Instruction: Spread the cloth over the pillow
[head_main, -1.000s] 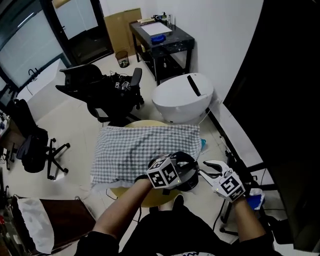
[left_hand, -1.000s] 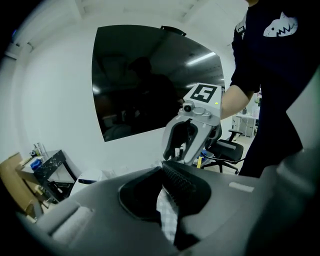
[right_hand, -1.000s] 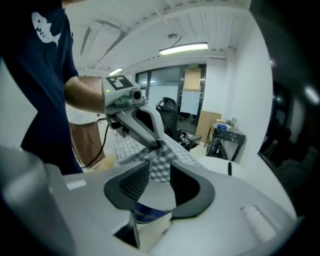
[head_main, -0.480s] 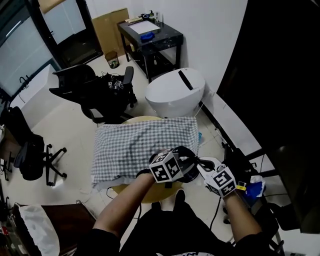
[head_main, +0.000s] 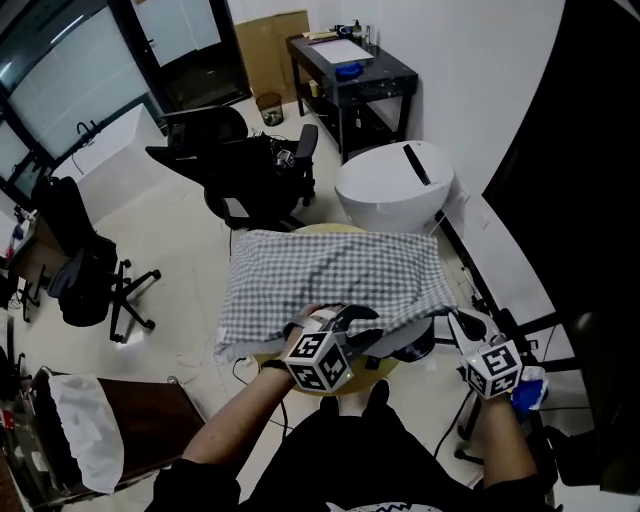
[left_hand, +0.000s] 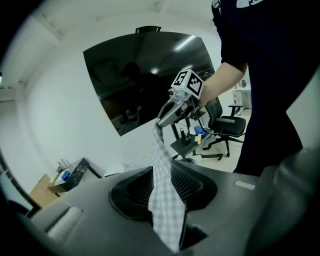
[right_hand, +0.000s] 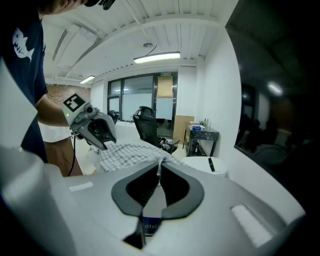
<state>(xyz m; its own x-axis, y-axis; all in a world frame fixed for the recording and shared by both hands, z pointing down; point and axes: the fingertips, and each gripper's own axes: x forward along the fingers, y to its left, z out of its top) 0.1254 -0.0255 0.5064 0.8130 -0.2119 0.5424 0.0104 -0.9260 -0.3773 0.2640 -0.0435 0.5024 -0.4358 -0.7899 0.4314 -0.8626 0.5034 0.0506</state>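
Note:
A grey-and-white checked cloth (head_main: 330, 275) lies over the pillow, which is almost wholly hidden under it, on a round wooden stool (head_main: 268, 360). My right gripper (head_main: 458, 322) is shut on the cloth's near right corner, and in the right gripper view (right_hand: 160, 167) the fabric is pinched at the tips. My left gripper (head_main: 345, 325) is at the cloth's near edge; its jaws have just been opening. In the left gripper view (left_hand: 161, 172) a strip of cloth (left_hand: 162, 200) runs loosely through the gap up to the right gripper (left_hand: 162, 119).
A white rounded bin (head_main: 395, 185) stands just beyond the stool. Behind it are a black side table (head_main: 355, 75) and black office chairs (head_main: 250, 165), with another chair (head_main: 85, 280) at the left. A dark panel (head_main: 590, 200) fills the right side.
The two grippers were side by side at the cloth's near edge; now they are apart. The left one moved left and opened. The right one shut on the corner and lifted slightly.

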